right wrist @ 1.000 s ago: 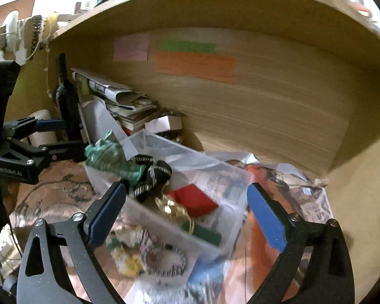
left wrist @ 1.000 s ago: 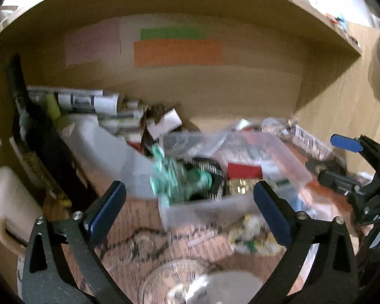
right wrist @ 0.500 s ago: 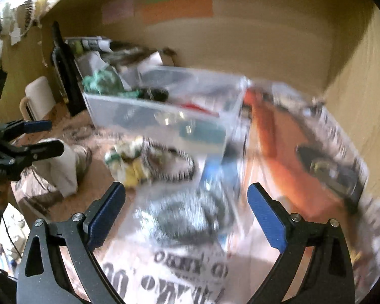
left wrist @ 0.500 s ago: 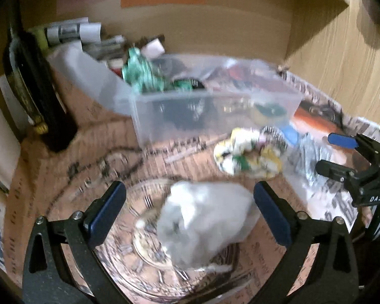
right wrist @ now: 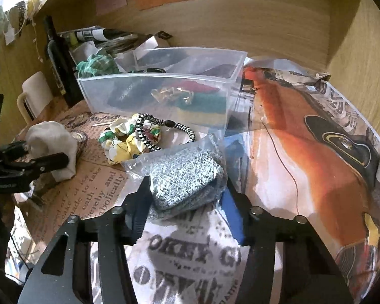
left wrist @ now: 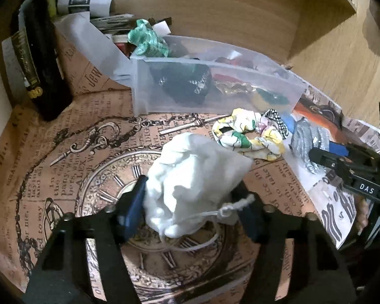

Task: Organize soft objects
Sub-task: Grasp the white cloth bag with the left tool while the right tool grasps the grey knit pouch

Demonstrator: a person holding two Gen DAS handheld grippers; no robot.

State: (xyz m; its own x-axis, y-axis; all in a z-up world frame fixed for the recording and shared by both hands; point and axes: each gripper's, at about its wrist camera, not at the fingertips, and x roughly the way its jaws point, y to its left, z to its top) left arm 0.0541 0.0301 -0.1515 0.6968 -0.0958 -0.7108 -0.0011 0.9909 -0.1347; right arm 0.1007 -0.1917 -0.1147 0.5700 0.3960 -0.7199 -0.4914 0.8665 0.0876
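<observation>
My left gripper (left wrist: 190,210) is shut on a white cloth pouch (left wrist: 195,177) with a drawstring, resting on the printed paper. The pouch also shows in the right wrist view (right wrist: 53,144). My right gripper (right wrist: 185,207) is shut on a grey knitted item in a clear plastic bag (right wrist: 185,174), seen in the left wrist view too (left wrist: 306,136). A clear plastic bin (right wrist: 159,96) holding several soft items stands behind. A floral scrunchie (right wrist: 124,139) and a black-and-white braided band (right wrist: 149,131) lie in front of the bin.
A dark bottle (left wrist: 38,58) stands at the left. A green scrunchie (left wrist: 147,40) hangs over the bin's left rim. Rolled papers (right wrist: 98,35) pile at the back. Wooden walls (right wrist: 266,20) close off the back and right. A white mug (right wrist: 35,93) stands at the left.
Both grippers dropped toward the surface and closed. The left one closed on the white pouch, the right one on the bagged grey knit.
</observation>
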